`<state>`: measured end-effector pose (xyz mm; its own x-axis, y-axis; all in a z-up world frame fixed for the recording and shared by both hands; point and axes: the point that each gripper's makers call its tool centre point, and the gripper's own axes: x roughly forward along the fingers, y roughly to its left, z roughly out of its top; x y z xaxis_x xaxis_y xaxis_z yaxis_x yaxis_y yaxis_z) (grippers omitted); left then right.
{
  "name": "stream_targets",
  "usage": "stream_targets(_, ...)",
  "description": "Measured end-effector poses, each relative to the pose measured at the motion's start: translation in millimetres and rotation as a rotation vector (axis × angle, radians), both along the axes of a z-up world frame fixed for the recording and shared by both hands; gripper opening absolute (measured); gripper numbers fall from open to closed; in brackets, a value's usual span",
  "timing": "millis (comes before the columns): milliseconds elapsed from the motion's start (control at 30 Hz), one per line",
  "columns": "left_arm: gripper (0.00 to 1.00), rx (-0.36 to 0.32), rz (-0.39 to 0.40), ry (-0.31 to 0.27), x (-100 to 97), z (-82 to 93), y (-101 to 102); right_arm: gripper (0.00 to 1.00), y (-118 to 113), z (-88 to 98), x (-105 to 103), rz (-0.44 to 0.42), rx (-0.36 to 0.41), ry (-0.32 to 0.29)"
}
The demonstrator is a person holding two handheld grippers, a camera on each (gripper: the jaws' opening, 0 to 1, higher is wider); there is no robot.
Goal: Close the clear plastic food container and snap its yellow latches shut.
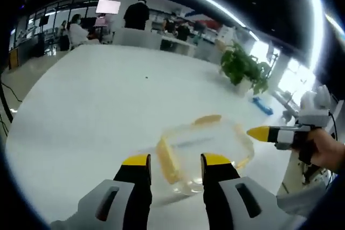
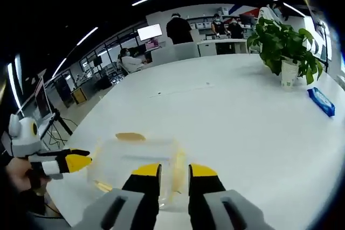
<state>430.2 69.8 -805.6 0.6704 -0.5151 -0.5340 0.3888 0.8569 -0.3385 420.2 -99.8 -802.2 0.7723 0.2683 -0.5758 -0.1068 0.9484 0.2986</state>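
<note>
Now latching step: I had left gripper [image 1: 175,161] jaws parted astride container's [image 1: 207,152] near yellow latch [image 1: 168,161], holding nothing; right gripper [image 2: 173,172] likewise, empty. Next, I judged: squeeze latch shut.

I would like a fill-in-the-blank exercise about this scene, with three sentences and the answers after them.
1. The latches on the clear container are ____ in colour.
2. The container rests on a ____ table.
3. Beyond the container, near the blue packet, stands a potted ____.

Missing words: yellow; white; plant
</note>
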Motion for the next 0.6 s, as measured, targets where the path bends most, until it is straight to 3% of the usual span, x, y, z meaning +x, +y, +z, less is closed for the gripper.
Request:
stream_targets(233, 0.34, -0.009, 0.002, 0.048, -3.2, -10.9, -0.5, 0.17, 2.8, -11.8, -2.7, 0.038, 0.014, 0.059)
stream_targets(367, 0.25, -0.065, 0.023, 0.051, -1.9, -7.3, -4.4, 0.19, 8.5, -15.1, -1.0, 0.052, 0.073, 0.079)
stream_targets(500, 0.28, -0.087, 0.048, 0.097, 0.1, -11.8, -4.0, 0.25, 14.1, -18.2, 1.1, 0.087, 0.098, 0.104)
stream_targets(600, 0.29, -0.089, 0.049, 0.099, 1.6, -12.1, -4.9, 0.26, 14.0, -18.9, 1.1, 0.085, 0.123, 0.145)
